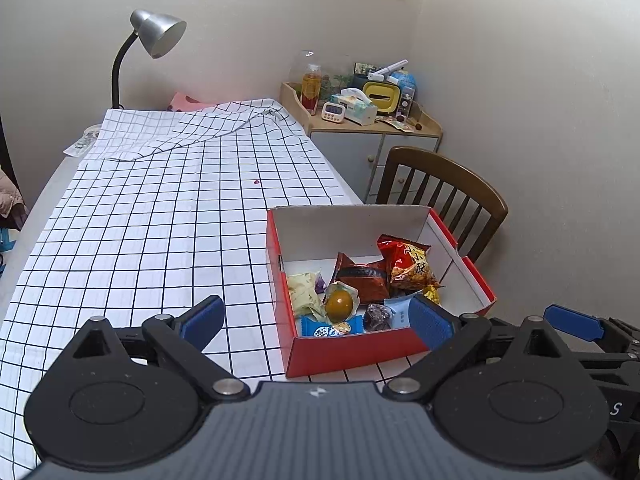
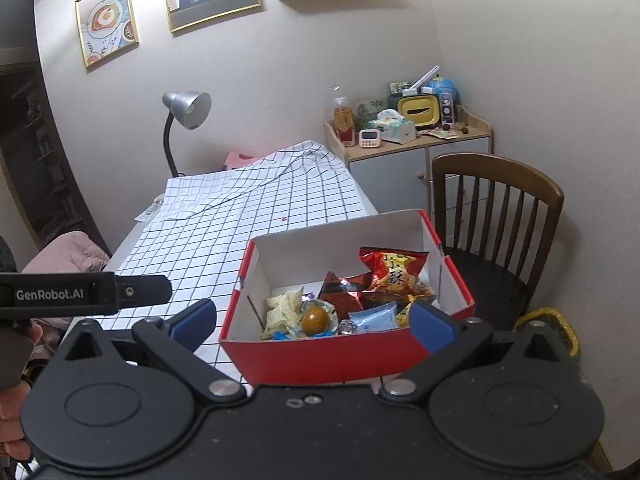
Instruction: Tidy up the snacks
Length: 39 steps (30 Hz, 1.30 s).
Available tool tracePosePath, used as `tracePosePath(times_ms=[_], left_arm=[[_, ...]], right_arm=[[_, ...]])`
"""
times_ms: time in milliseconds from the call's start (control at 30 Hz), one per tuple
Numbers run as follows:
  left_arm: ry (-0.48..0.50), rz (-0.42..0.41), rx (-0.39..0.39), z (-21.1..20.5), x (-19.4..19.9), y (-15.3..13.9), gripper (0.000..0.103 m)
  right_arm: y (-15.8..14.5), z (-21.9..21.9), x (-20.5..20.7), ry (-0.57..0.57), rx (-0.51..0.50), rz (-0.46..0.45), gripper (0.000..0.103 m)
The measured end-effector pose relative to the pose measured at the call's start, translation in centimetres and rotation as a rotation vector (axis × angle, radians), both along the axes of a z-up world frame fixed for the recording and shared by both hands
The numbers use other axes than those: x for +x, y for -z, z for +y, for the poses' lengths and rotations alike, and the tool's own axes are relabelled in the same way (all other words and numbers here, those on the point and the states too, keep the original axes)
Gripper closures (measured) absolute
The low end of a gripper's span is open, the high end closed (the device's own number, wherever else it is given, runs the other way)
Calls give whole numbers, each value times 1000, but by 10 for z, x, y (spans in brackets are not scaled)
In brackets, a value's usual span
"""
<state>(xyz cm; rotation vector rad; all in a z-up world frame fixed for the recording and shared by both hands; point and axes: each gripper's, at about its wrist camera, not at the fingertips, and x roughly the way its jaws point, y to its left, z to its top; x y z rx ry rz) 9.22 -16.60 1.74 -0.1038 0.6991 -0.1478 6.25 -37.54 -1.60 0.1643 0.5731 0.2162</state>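
Note:
A red cardboard box point(image 1: 348, 354) point(image 2: 320, 356) with a white inside stands at the table's near right edge. It holds several snacks: a red chip bag point(image 1: 408, 264) point(image 2: 396, 276), a dark red packet point(image 1: 362, 276), a wrapped brown egg point(image 1: 339, 302) point(image 2: 315, 319), a pale green packet point(image 1: 304, 292) and blue packets point(image 1: 332, 327). My left gripper point(image 1: 316, 322) hovers open just before the box's near wall, holding nothing. My right gripper point(image 2: 312, 322) is also open and empty at the same wall. The left gripper's body point(image 2: 88, 294) shows at the right view's left edge.
A checked cloth point(image 1: 160, 220) covers the table, folded back at the far end by a silver desk lamp point(image 1: 158, 34). A brown wooden chair point(image 2: 500, 208) stands right of the box. Behind it is a grey cabinet point(image 2: 404, 176) crowded with small items. A hand point(image 2: 16, 400) shows at lower left.

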Motion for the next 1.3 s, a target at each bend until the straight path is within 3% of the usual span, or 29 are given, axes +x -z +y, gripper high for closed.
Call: tracePosePath(times_ms=[1300], left_arm=[[45, 12, -1, 15, -6, -4, 4]], right_arm=[[-4, 17, -12, 38, -1, 6, 0]])
